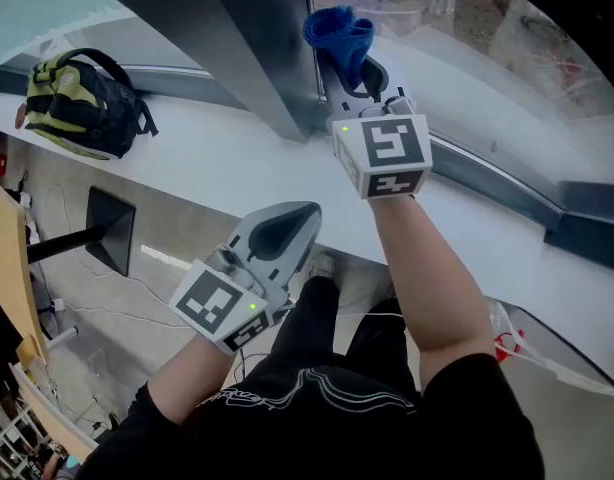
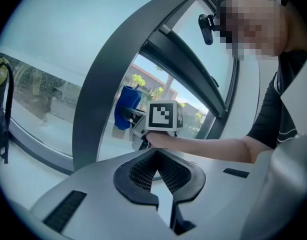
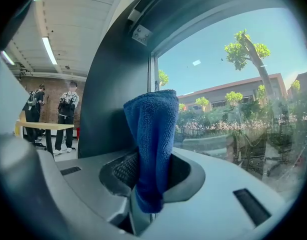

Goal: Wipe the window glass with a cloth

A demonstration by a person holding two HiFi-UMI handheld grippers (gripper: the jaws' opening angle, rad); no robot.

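A folded blue cloth (image 1: 339,32) stands up from my right gripper (image 1: 359,73), which is shut on it and raised toward the window glass (image 1: 457,38) just right of the dark frame post (image 1: 257,48). The right gripper view shows the blue cloth (image 3: 152,139) pinched between the jaws, with the window glass (image 3: 233,99) close ahead. My left gripper (image 1: 285,230) hangs lower, over the white sill (image 1: 187,158), jaws shut and empty. In the left gripper view the left gripper (image 2: 156,170) points at the right gripper (image 2: 124,113) and the blue cloth (image 2: 125,106).
A green and black backpack (image 1: 79,103) lies on the sill at the left. A dark monitor stand (image 1: 109,230) and cables are on the floor below. The dark frame post divides two panes. A person's arm (image 2: 208,146) crosses the left gripper view.
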